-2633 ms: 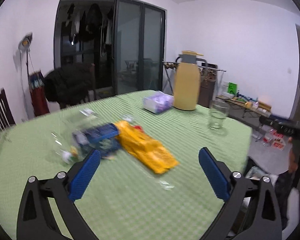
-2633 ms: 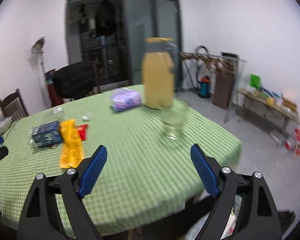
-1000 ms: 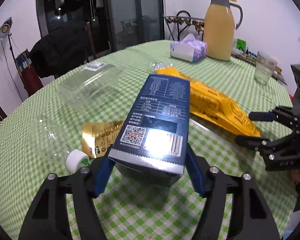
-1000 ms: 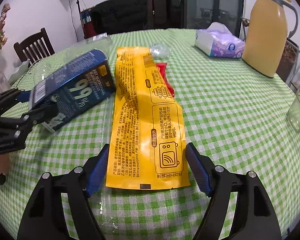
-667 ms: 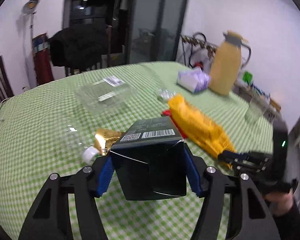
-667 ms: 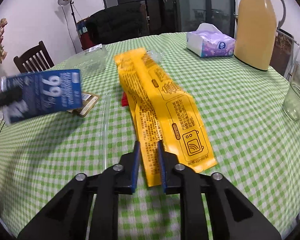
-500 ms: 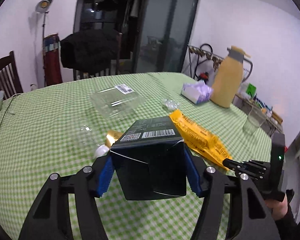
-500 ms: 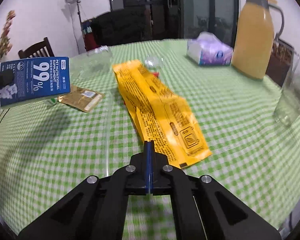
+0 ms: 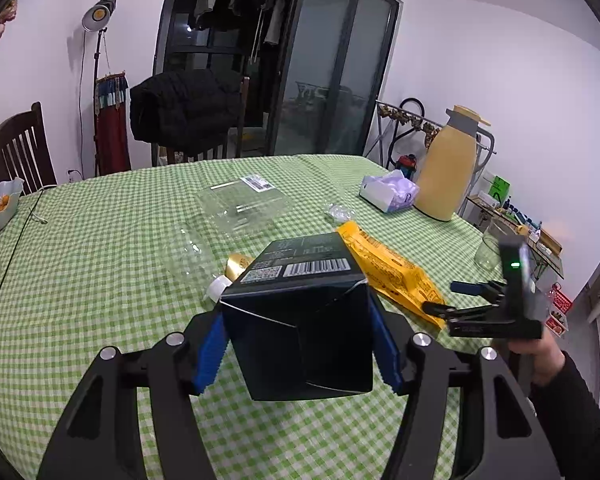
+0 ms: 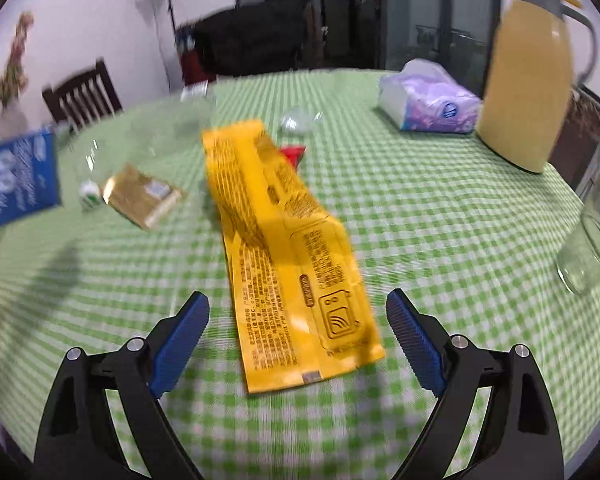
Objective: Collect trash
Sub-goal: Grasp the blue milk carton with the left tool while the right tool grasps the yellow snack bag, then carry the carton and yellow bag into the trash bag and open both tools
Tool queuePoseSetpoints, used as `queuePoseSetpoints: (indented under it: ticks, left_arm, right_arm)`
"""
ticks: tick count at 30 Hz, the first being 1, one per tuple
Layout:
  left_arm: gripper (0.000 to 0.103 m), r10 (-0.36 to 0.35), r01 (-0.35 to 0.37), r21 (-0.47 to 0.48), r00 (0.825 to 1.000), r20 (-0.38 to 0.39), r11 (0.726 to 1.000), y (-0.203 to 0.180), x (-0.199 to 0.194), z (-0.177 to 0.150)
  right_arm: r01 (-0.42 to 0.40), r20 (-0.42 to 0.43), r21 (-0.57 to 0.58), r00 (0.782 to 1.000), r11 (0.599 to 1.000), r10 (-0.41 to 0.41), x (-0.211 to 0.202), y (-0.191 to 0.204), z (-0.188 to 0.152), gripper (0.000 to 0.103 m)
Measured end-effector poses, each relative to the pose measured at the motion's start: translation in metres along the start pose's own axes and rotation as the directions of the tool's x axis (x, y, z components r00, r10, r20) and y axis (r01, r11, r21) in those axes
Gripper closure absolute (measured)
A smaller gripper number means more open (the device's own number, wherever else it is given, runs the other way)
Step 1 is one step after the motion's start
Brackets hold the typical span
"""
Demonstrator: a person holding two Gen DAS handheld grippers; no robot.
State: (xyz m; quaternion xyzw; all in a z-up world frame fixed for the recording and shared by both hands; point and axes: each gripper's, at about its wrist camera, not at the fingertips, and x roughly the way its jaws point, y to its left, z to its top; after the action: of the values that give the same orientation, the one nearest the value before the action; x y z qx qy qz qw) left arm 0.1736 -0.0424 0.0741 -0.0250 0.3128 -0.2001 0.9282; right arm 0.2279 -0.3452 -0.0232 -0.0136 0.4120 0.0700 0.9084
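Left gripper (image 9: 298, 344): blue pads clamped on both sides of a dark blue carton (image 9: 300, 320), held clear of the tablecloth (image 9: 80, 260). Carton end faces the camera, folded flaps showing; barcode and QR label on its top face. In the right wrist view the carton (image 10: 16, 178) shows at the table's left edge, white "99" print, blurred.

Right gripper (image 10: 298, 336): jaws opening, wide apart, nothing pressed between the pads. Near end of the yellow wrapper (image 10: 288, 256) lies in the gap, flat on the cloth, slightly creased, black print and a microwave icon at its near end. The gripper tilts down toward the near edge; a hand (image 9: 540, 356) in a dark sleeve holds it.

Further in: gold sachet (image 10: 142, 194) left of the wrapper, beside a white bottle cap (image 10: 89, 195) on a clear bottle. Red scrap (image 10: 293, 155) touching the wrapper's right side. Crumpled clear film (image 10: 300, 120) beyond it. Clear clamshell (image 9: 246, 204) toward the far edge.
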Motion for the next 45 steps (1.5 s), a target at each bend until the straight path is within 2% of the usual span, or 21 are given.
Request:
queuePoseSetpoints:
  ticks: [3,5,6,7,8,9,13,14,21,24,28,31,36,41,45]
  left_arm:
    - [0.043,0.002,-0.002,0.007,1.0,-0.01,1.0,-0.001,0.002,-0.002]
    - [0.043,0.005,-0.005,0.006,1.0,-0.011,1.0,0.0,0.003,-0.002]
    - [0.043,0.006,-0.006,0.003,1.0,-0.009,1.0,0.001,0.003,-0.002]
    - [0.043,0.007,-0.007,-0.001,1.0,-0.007,1.0,0.002,0.002,-0.002]
    - [0.043,0.009,-0.009,-0.005,1.0,-0.006,1.0,0.003,0.001,-0.002]
    - [0.043,0.011,-0.011,-0.007,1.0,-0.004,1.0,0.003,0.0,-0.002]
    - [0.043,0.011,-0.011,-0.013,1.0,0.007,1.0,0.003,-0.007,-0.002]
    - [0.043,0.013,-0.013,-0.011,1.0,0.011,1.0,0.001,-0.008,-0.002]
    - [0.043,0.012,-0.012,0.012,0.999,0.042,1.0,-0.012,-0.028,0.004]
    - [0.043,0.01,-0.012,0.026,0.999,0.053,1.0,-0.022,-0.033,0.007]
    - [0.043,-0.02,0.018,0.032,0.998,0.065,0.999,-0.041,-0.04,0.011]
    - [0.043,-0.069,0.066,0.053,0.995,0.067,0.996,-0.067,-0.046,0.009]
    - [0.043,-0.178,0.17,0.114,0.982,0.067,0.979,-0.118,-0.051,0.004]
    - [0.043,-0.273,0.268,0.151,0.962,0.012,0.952,-0.176,-0.037,-0.004]
    - [0.043,-0.357,0.363,0.189,0.932,-0.069,0.912,-0.239,-0.019,-0.023]
  right_arm:
    - [0.059,-0.044,-0.054,0.997,0.997,-0.061,0.015,0.013,-0.001,0.016]
    - [0.067,-0.043,-0.028,0.997,0.997,-0.068,0.021,0.01,-0.004,0.017]
    - [0.049,-0.052,0.01,0.998,0.999,-0.048,0.023,0.005,-0.004,0.028]
    - [0.064,-0.041,0.024,0.997,0.998,-0.063,0.02,0.003,-0.004,0.044]
    - [0.054,-0.035,0.028,0.998,0.998,-0.053,0.016,0.002,-0.002,0.091]
    - [0.045,-0.051,0.041,0.998,0.998,-0.043,0.015,0.0,-0.001,0.098]
    - [0.09,-0.036,0.056,0.995,0.994,-0.088,0.007,-0.006,-0.006,0.101]
    - [0.08,-0.026,0.07,0.997,0.994,-0.078,0.002,-0.008,-0.007,0.101]
    - [0.066,0.126,0.024,0.99,0.998,-0.069,-0.077,-0.005,-0.014,0.101]
    - [0.043,0.154,0.016,0.987,0.999,-0.045,-0.107,-0.009,-0.02,0.101]
    - [0.051,0.184,0.013,0.982,0.999,-0.052,-0.143,-0.024,-0.036,0.101]
    - [0.091,0.203,0.035,0.974,0.995,-0.096,-0.176,-0.045,-0.058,0.101]
    - [0.226,0.196,0.138,0.948,0.964,-0.25,-0.233,-0.101,-0.113,0.101]
    - [0.314,0.11,0.263,0.93,0.912,-0.352,-0.262,-0.156,-0.186,0.101]
    - [0.339,0.015,0.347,0.93,0.874,-0.367,-0.252,-0.184,-0.24,0.101]
